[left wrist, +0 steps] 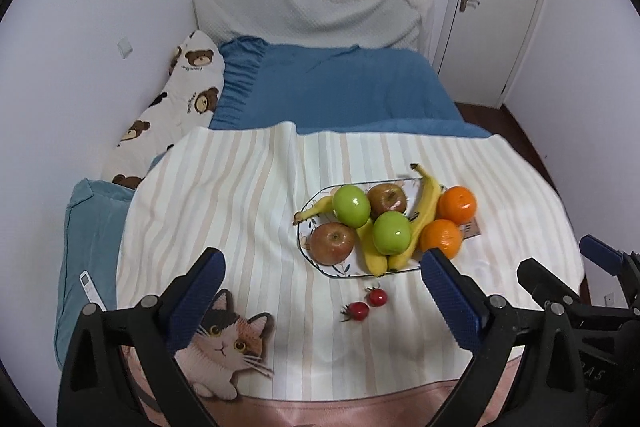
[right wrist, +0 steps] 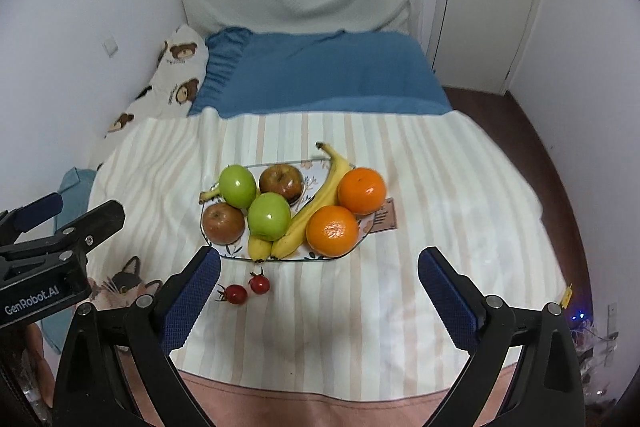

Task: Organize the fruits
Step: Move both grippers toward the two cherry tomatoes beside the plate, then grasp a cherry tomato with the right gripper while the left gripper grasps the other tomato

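Note:
An oval patterned plate (left wrist: 306, 227) (right wrist: 234, 251) sits on a striped cloth. On it lie two green apples (left wrist: 352, 205) (right wrist: 269, 211), two reddish apples (left wrist: 333, 242) (right wrist: 223, 223), bananas (left wrist: 424, 211) (right wrist: 320, 199) and two oranges (left wrist: 441, 238) (right wrist: 332, 230). Two small red tomatoes (left wrist: 359, 310) (right wrist: 236, 293) lie on the cloth just in front of the plate. My left gripper (left wrist: 322, 255) (right wrist: 80, 209) hovers above the near side, open and empty. My right gripper (right wrist: 319, 255) (left wrist: 566, 259) hovers beside it on the right, also open and empty.
The cloth (right wrist: 400, 287) carries a cat print (left wrist: 224, 343) and covers a bed with a blue blanket (left wrist: 340, 87). At the left are a bear-print pillow (left wrist: 192, 83) and a teal cushion (left wrist: 88, 227) with a white remote (left wrist: 90, 287). A door (left wrist: 500, 7) stands at the back right.

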`<state>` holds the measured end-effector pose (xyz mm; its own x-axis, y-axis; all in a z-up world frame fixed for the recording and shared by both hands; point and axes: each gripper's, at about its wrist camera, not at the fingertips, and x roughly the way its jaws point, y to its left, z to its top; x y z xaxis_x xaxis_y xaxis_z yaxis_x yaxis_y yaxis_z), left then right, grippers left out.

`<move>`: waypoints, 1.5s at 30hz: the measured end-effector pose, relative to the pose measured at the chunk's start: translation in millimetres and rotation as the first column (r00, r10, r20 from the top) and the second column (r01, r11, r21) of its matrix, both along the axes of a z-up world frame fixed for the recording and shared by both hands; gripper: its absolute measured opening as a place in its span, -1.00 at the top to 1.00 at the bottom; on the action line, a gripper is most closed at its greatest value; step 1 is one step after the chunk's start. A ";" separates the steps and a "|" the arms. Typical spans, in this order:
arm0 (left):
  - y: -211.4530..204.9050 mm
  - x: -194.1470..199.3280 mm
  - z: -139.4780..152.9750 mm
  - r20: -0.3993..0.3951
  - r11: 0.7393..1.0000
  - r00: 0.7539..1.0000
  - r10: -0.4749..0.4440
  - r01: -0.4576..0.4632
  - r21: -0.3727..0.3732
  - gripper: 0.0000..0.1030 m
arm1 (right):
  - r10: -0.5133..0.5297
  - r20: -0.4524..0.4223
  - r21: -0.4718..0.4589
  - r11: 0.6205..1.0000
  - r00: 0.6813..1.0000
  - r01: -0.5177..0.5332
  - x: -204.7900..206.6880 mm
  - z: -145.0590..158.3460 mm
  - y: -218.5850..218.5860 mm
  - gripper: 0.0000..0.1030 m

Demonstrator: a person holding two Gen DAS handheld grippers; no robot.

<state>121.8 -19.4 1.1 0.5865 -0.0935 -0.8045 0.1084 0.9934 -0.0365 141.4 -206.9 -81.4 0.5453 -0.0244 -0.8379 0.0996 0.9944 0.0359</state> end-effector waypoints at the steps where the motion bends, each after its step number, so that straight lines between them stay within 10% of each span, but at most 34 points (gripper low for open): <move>1: -0.2 -4.8 4.8 0.010 1.000 1.000 0.000 0.000 0.001 -0.95 | -0.002 0.013 0.002 1.000 1.000 0.002 -5.8 6.7 -0.6 -0.96; 20: -1.4 -32.1 15.9 0.023 1.000 1.000 -0.009 0.009 0.003 -0.95 | -0.007 0.064 0.044 0.999 0.998 0.004 -47.8 42.2 -1.1 -0.96; 29: 7.4 -6.1 -54.7 -0.076 0.991 0.996 0.049 -0.039 0.127 -0.99 | 0.015 -0.082 0.115 0.993 0.996 -0.005 -7.3 -41.0 1.1 -0.96; 35: 16.4 10.7 -129.5 -0.188 0.968 0.978 0.093 -0.045 0.247 -0.99 | 0.072 -0.217 0.234 0.972 0.974 -0.019 23.3 -134.2 13.4 -0.24; 45: 15.3 20.8 -195.3 -0.282 0.950 0.955 0.096 -0.002 0.313 -0.99 | 0.101 -0.294 0.386 0.922 0.950 0.022 60.3 -223.9 32.6 -0.09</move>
